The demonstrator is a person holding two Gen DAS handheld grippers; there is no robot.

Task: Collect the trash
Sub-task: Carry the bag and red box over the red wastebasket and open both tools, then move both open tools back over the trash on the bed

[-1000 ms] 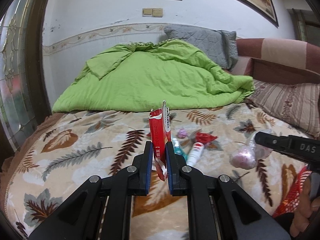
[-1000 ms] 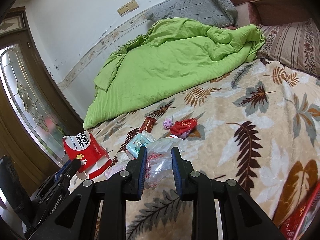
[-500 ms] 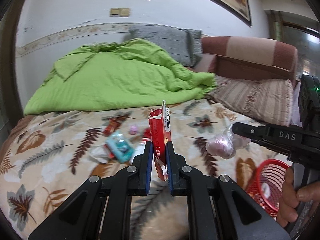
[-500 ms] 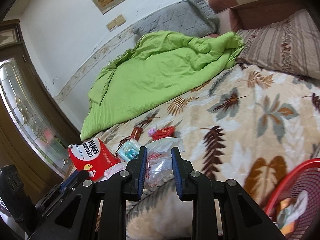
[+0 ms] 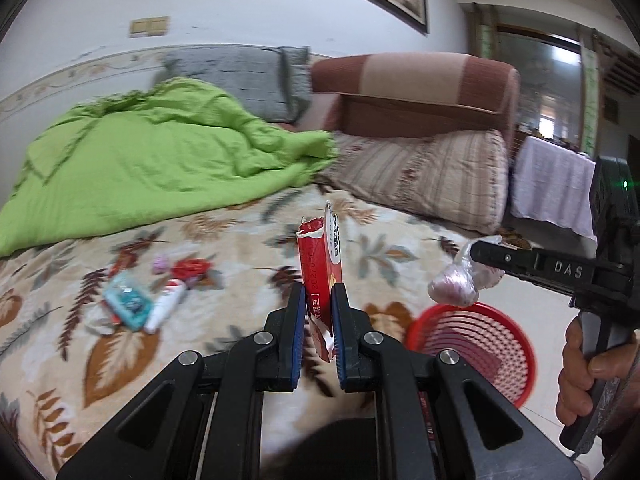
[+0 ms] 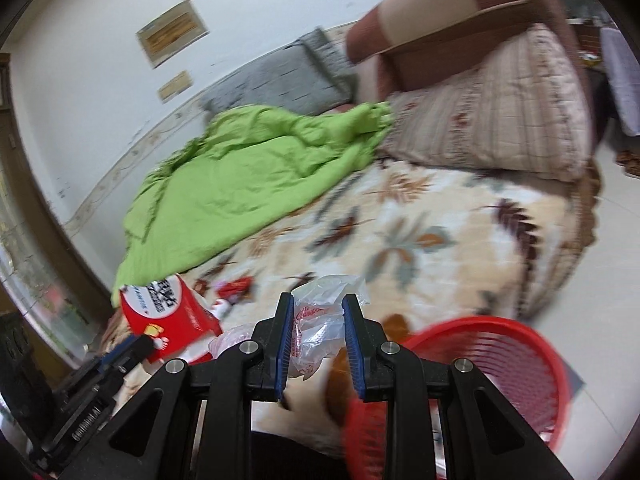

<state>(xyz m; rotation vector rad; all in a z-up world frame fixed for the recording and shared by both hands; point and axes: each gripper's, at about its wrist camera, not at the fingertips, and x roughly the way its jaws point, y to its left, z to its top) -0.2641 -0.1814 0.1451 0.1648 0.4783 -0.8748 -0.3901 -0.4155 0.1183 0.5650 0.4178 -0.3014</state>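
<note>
- Red cardboard is squeezed upright in the left gripper [image 5: 319, 300]: a flat red box [image 5: 320, 264] with a torn, ragged white top and white writing down one side
- A crumpled clear plastic bag [image 6: 320, 328] with red print is pinched in the right gripper [image 6: 316, 312], and a pinkish lump is seen inside it from the left view
- Both are held in the air by the edge of the bed [image 5: 248, 248]
- A red mesh basket [image 5: 472, 340] is seen on the floor just below them
- More trash is left on the leaf blanket: a teal packet [image 5: 128, 304], a white tube [image 5: 166, 308] and a red wrapper [image 5: 191, 267]
</note>
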